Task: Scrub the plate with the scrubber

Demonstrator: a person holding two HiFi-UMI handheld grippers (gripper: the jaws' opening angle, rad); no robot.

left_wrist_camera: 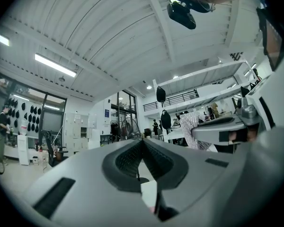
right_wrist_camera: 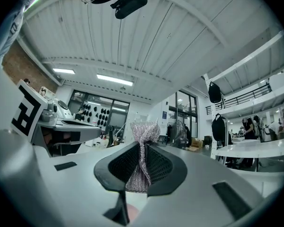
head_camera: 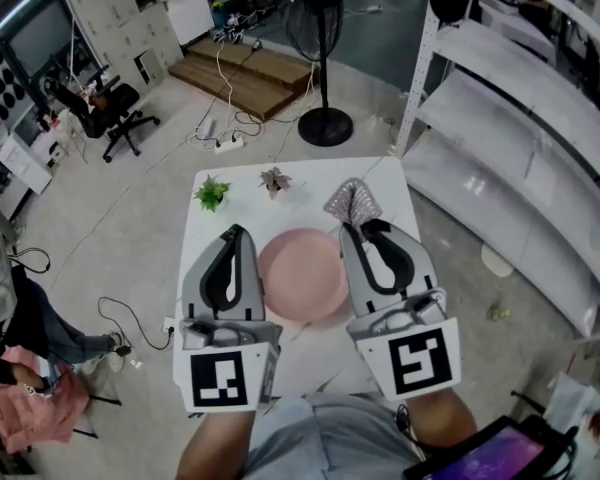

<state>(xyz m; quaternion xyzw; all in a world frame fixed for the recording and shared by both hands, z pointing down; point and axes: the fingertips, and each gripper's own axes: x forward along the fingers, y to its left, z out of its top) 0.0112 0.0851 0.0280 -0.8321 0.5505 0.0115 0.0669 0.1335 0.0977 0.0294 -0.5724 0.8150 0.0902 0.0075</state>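
A round pink plate point(head_camera: 302, 273) lies on the small white table point(head_camera: 295, 190), between my two grippers. My right gripper point(head_camera: 351, 228) is shut on a silvery mesh scrubber point(head_camera: 352, 202), which sticks out past the fingertips above the plate's far right rim. In the right gripper view the scrubber point(right_wrist_camera: 142, 156) is pinched between the black pads and both grippers point up and outward. My left gripper point(head_camera: 237, 232) hovers at the plate's left side, shut with nothing between its pads; in the left gripper view its pads point(left_wrist_camera: 143, 160) meet.
Two small potted plants point(head_camera: 212, 193) point(head_camera: 274, 180) stand at the table's far edge. A floor fan point(head_camera: 318, 28) stands beyond the table, white shelving point(head_camera: 510, 158) to the right, and cables point(head_camera: 130, 323) on the floor at the left.
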